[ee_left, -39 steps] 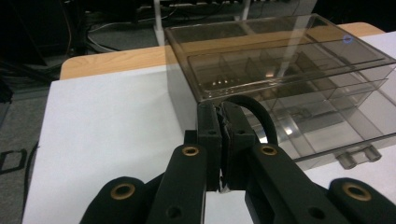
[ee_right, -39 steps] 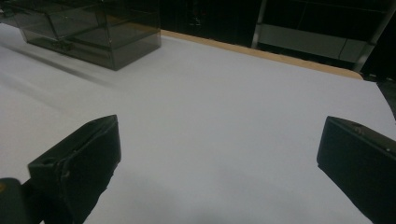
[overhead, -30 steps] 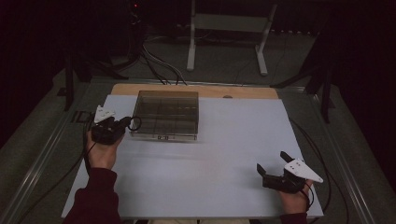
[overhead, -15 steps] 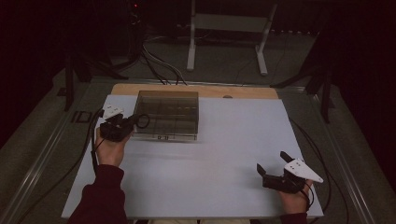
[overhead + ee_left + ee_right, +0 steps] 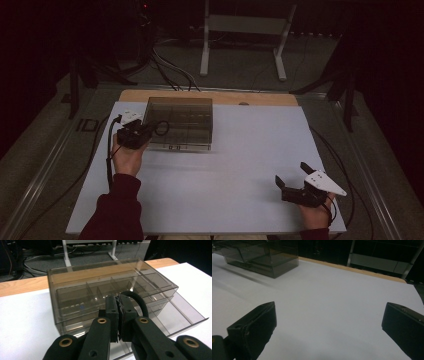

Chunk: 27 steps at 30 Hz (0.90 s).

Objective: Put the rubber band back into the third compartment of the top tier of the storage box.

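A smoky clear plastic compartment box stands at the table's back left; its dividers are plain in the left gripper view, and it appears far off at upper left in the right gripper view. My left gripper is at the box's left front corner, jaws pressed together on a black loop that arcs over the box's front edge. My right gripper rests near the table's front right, jaws wide apart, nothing between them.
A white sheet covers the table, with a strip of bare wood along the far edge. Beyond the table stand a white metal frame and cables on the dark floor.
My left gripper has moved right and slightly toward the person, carrying the black loop to the box's front left corner. The right gripper has stayed put.
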Available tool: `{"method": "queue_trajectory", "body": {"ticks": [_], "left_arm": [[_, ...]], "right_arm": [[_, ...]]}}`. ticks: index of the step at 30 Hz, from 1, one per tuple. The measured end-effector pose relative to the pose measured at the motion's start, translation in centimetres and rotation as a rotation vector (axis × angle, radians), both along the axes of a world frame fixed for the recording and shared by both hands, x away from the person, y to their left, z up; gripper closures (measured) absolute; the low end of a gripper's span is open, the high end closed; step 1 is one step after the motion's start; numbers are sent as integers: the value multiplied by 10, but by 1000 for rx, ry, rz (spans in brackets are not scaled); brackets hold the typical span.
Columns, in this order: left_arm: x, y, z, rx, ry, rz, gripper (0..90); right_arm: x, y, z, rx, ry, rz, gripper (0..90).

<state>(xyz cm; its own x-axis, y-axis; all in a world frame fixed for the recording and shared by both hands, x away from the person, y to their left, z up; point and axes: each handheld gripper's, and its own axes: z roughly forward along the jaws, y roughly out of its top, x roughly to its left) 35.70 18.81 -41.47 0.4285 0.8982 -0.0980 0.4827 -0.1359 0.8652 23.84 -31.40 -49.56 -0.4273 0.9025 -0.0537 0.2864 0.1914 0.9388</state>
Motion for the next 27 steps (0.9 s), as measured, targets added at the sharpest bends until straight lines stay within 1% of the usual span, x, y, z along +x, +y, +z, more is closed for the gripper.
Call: {"method": "queue_trajectory", "body": {"ticks": [11, 27], "left_arm": [[5, -18, 1, -4, -1, -31, 887], [9, -39, -2, -5, 10, -74, 887]], "right_arm": [[0, -1, 0, 3, 1, -2, 2], [1, -1, -1, 0, -2, 1, 2]]}}
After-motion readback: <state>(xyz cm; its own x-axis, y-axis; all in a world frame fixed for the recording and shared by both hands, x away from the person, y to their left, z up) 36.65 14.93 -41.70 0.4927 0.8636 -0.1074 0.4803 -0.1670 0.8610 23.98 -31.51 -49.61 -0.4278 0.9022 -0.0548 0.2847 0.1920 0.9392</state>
